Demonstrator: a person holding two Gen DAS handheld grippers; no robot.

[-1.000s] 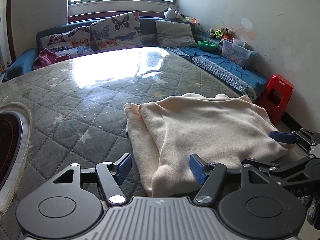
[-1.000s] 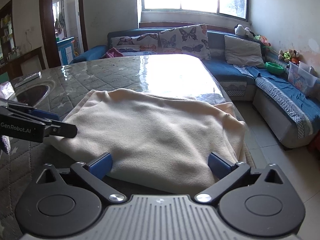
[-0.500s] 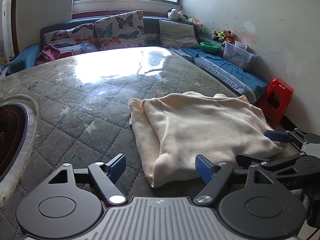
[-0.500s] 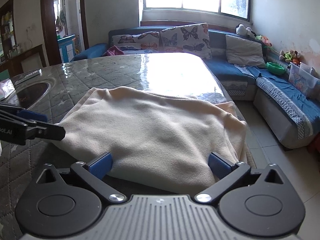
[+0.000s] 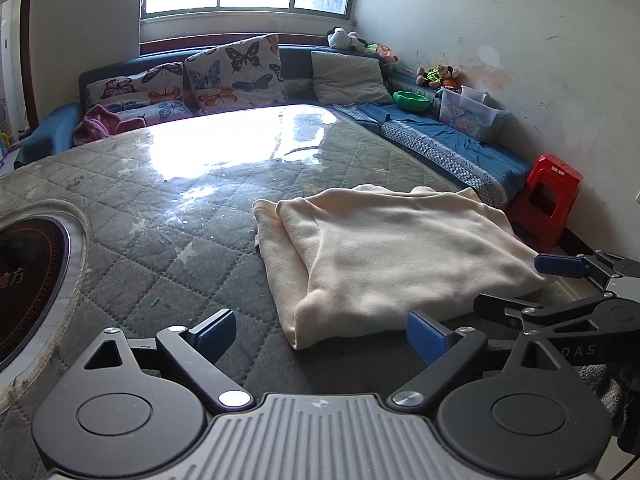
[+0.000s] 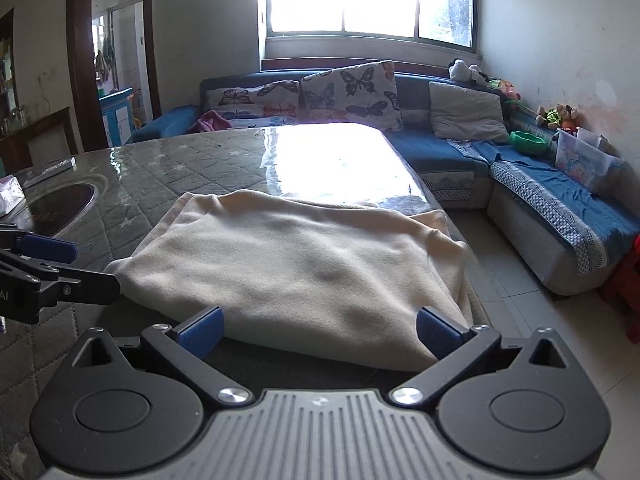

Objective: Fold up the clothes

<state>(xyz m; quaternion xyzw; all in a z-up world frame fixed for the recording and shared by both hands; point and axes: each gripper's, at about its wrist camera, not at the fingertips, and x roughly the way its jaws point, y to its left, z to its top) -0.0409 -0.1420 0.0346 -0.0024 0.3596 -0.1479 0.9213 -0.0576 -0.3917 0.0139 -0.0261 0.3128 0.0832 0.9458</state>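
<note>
A cream garment (image 5: 400, 248) lies folded in a flat rectangle on the grey quilted table (image 5: 168, 208), near its right edge. It also shows in the right wrist view (image 6: 304, 268). My left gripper (image 5: 320, 334) is open and empty, just short of the garment's near left corner. My right gripper (image 6: 318, 330) is open and empty at the garment's near edge. The right gripper shows in the left wrist view (image 5: 560, 288), and the left gripper shows in the right wrist view (image 6: 52, 268).
A round hob (image 5: 28, 272) is set into the table at the left. A blue sofa (image 6: 440, 148) with butterfly cushions runs behind and to the right. A red stool (image 5: 548, 196) stands on the floor past the table's right edge.
My left gripper has pulled back from the garment's corner and its jaws have opened wider. The right gripper has barely moved. The garment lies still.
</note>
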